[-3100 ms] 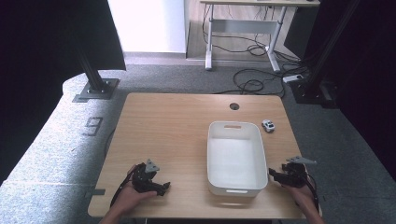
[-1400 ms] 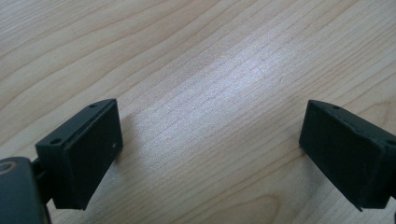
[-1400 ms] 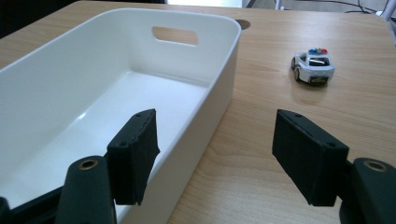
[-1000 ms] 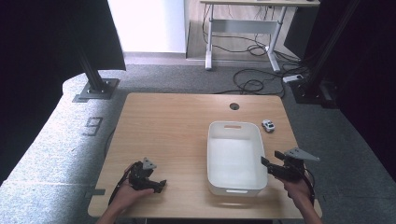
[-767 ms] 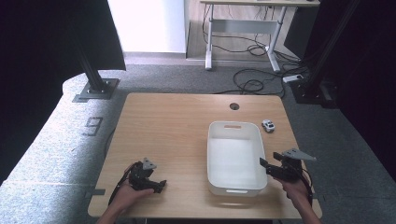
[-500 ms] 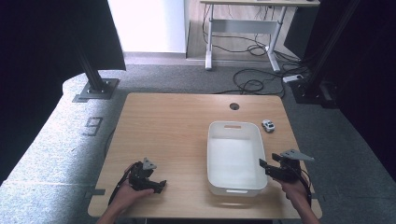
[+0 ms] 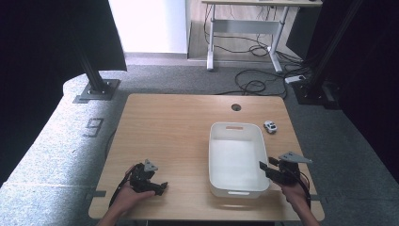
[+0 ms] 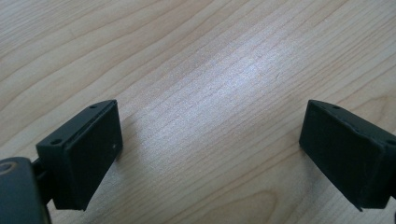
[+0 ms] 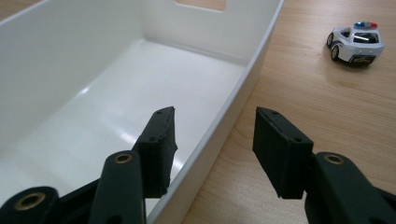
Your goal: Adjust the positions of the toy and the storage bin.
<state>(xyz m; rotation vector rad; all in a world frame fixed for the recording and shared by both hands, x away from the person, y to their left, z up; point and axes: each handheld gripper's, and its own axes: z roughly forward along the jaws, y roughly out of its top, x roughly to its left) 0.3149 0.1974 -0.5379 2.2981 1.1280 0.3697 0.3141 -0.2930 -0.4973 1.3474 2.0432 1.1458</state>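
Moved since earlier: right gripper (image 7: 264,168) has come forward and inward from the table's near right corner to the long right wall of the white tub (image 7: 237,159); left gripper (image 7: 160,187) has barely shifted
Right gripper now: jaws apart, set astride the tub's right wall; in the right gripper view (image 9: 212,135) one jaw hangs inside the tub, the other outside over the wood; whether either pad touches the wall I cannot tell
Left gripper now: jaws wide apart in the left gripper view (image 8: 210,149), nothing between them but bare table (image 8: 196,70); it rests low near the front left edge, well apart from the tub
White tub: empty, standing right of centre on the table (image 7: 164,127), a handle slot at each short end
Toy police car (image 9: 356,43): on the wood just beyond the tub's far right corner, apart from it; seen also in the high view (image 7: 270,126)
Meaning for the work: judged from the straddle, the wall is lined up for a pinch; closing comes next, then a pull or lift of the tub
Risk: a one-sided grip near one end may tilt or swing the tub
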